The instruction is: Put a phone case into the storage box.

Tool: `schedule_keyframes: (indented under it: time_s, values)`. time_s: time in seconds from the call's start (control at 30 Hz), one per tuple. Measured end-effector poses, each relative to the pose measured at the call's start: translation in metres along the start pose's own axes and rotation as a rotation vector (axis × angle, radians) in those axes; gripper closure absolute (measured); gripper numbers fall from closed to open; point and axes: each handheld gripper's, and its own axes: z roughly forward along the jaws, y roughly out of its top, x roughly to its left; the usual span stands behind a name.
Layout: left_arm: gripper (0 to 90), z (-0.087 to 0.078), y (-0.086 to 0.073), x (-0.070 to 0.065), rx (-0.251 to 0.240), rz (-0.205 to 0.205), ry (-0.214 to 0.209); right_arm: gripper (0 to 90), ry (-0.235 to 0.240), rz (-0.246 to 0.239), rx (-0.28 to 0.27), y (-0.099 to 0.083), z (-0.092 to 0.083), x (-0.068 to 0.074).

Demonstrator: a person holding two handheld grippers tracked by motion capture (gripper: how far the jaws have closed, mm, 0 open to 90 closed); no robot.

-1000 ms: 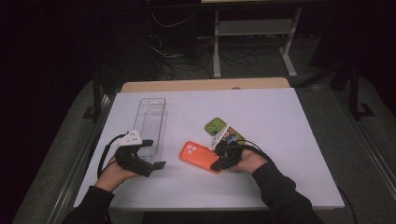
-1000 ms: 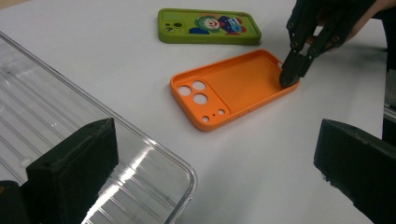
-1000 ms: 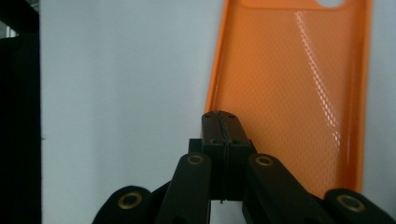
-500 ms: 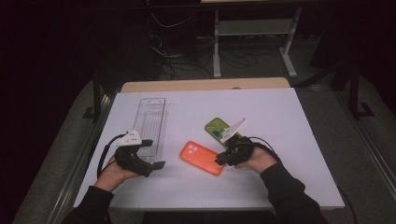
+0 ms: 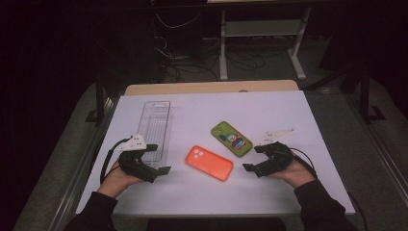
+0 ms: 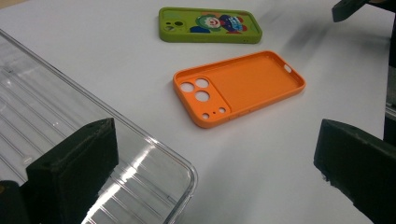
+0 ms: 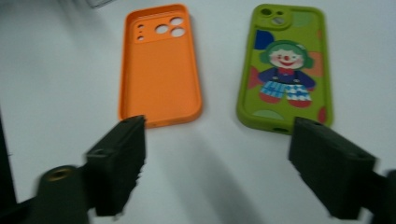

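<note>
Right gripper [image 5: 254, 158] withdrawn rightward; white table [image 5: 288, 110], dark cabled room.

White desk [image 5: 288, 110] glowing bright under the jaws, a tan wooden strip [image 5: 207, 87] along its far edge. Beyond that the room drops dark: tangled cables [image 5: 192, 48] on the floor, a pale metal stand [image 5: 262, 33] further back.
</note>
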Motion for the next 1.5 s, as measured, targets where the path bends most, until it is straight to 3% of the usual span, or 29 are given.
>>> schedule_keyframes:
  time_s: [0.17,0.33,0.57,0.67,0.9,1.13,1.3,1.5]
  values:
    - [0.0,0.000,0.000,0.000,0.002,0.000,0.000,0.0,-0.041,0.013,-0.063,-0.014,-0.006,-0.002]
    - [0.0,-0.001,0.000,-0.002,-0.004,-0.008,-0.002,0.0,-0.064,0.026,-0.094,-0.026,-0.011,-0.001]
    - [0.0,0.000,0.000,-0.001,0.000,0.000,-0.002,0.0,-0.053,0.034,-0.089,-0.029,-0.010,0.000]
    - [0.0,0.001,0.000,-0.001,0.003,-0.003,-0.004,0.0,-0.063,0.028,-0.089,-0.024,-0.012,-0.001]
    - [0.0,0.001,0.000,-0.002,0.004,0.003,-0.004,0.0,-0.034,0.033,-0.074,-0.004,-0.012,-0.004]
    - [0.0,0.000,0.001,0.000,0.012,0.022,-0.002,0.0,-0.005,0.016,-0.057,0.020,-0.002,-0.002]
    - [0.0,-0.002,0.001,-0.001,0.006,0.000,-0.004,0.0,0.022,0.011,-0.045,0.034,0.008,0.002]
    - [0.0,-0.002,0.001,-0.001,-0.005,0.002,-0.003,0.0,0.040,0.005,-0.040,0.050,0.027,0.006]
